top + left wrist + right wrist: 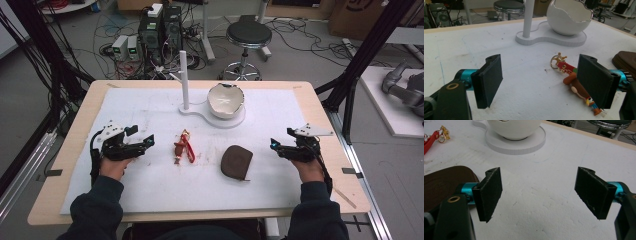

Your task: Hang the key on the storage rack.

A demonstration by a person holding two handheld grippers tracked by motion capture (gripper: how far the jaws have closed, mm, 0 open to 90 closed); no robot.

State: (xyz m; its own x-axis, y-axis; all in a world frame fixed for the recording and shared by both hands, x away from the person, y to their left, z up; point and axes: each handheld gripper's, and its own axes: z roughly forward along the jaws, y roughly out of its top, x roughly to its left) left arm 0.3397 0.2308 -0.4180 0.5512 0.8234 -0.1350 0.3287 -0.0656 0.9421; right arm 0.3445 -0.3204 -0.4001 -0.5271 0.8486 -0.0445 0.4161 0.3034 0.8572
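Both grippers are rested on the white mat (pixel 150 107), jaws spread wide and empty. The left gripper (pixel 142 139) is pointed toward the keychain (pixel 184 146), which lies flat on the mat near the middle, just left of the brown pouch (pixel 236 162). In the left gripper view the keychain (pixel 574 82) is seen partly behind the far jaw, its gold ring toward the stand (pixel 528 18) and its figure end toward the camera. The right gripper (pixel 276 145) is aimed at the pouch from its right side; in the right gripper view the pouch (pixel 444 182) sits beside the near jaw, not between the two.

Step in hand, as judged: the approach to a pick-up, probably of the keychain for hanging on the stand or dropping in the bowl (pixel 226 100).

For a clean pick, the left gripper should be shifted so that the keychain is centred between the jaws. The red strap should be taken near the ring, leaving the ring free. The jaws should be lowered almost to the mat before closing, since the piece lies thin and flat. A slip of the strap is the main risk.
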